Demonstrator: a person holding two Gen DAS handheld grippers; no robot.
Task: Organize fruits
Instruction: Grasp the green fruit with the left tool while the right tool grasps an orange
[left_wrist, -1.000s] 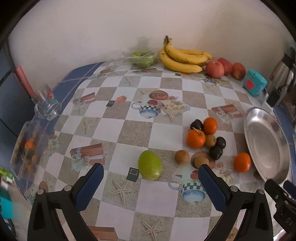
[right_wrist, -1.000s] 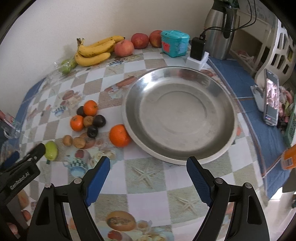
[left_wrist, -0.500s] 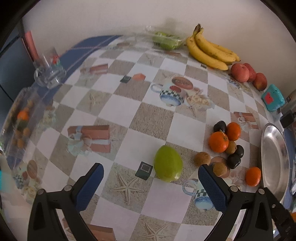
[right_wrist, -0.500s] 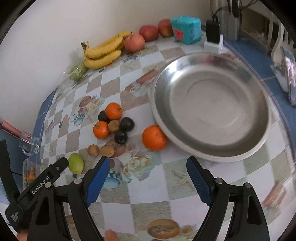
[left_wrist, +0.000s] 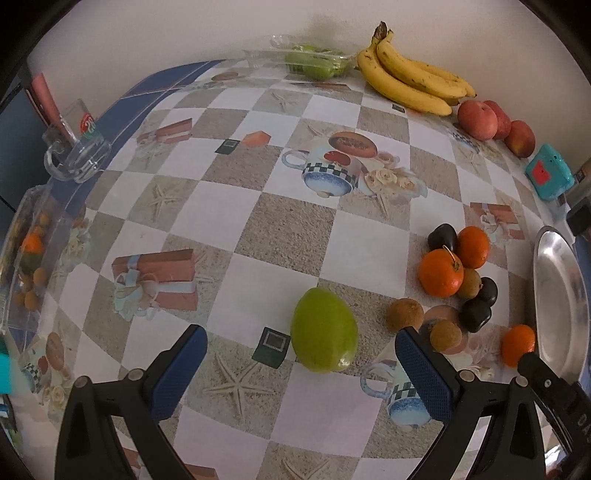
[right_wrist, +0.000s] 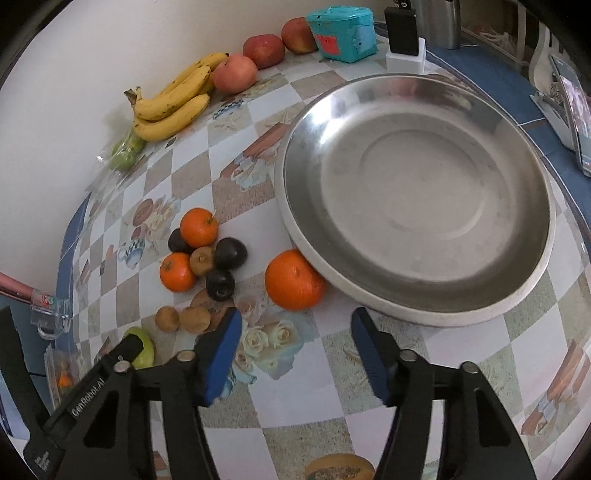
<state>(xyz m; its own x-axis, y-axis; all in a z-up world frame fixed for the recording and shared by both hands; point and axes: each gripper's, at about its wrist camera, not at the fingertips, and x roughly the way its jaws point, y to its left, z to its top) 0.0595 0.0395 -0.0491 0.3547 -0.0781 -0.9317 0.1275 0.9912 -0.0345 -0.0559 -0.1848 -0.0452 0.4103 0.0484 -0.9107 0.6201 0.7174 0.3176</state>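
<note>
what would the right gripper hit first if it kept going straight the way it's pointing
Most likely the lone round orange fruit resting against the rim of the round steel tray. It sits just ahead of the right gripper, whose jaws are closing with nothing between them. Depth is unclear; it might meet the tablecloth first.

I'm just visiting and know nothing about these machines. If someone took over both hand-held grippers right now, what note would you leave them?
Left gripper: open, empty, aimed down at the green mango, not touching it.
Right gripper: fingers closing, nothing between them; the large orange lies just ahead, against the steel plate.
Other fruit: small oranges, dark plums and brown fruits in a cluster left of the plate; bananas and apples by the wall.
Done: nothing, the plate is empty.
Left: probably move the fruit onto the plate.
</note>
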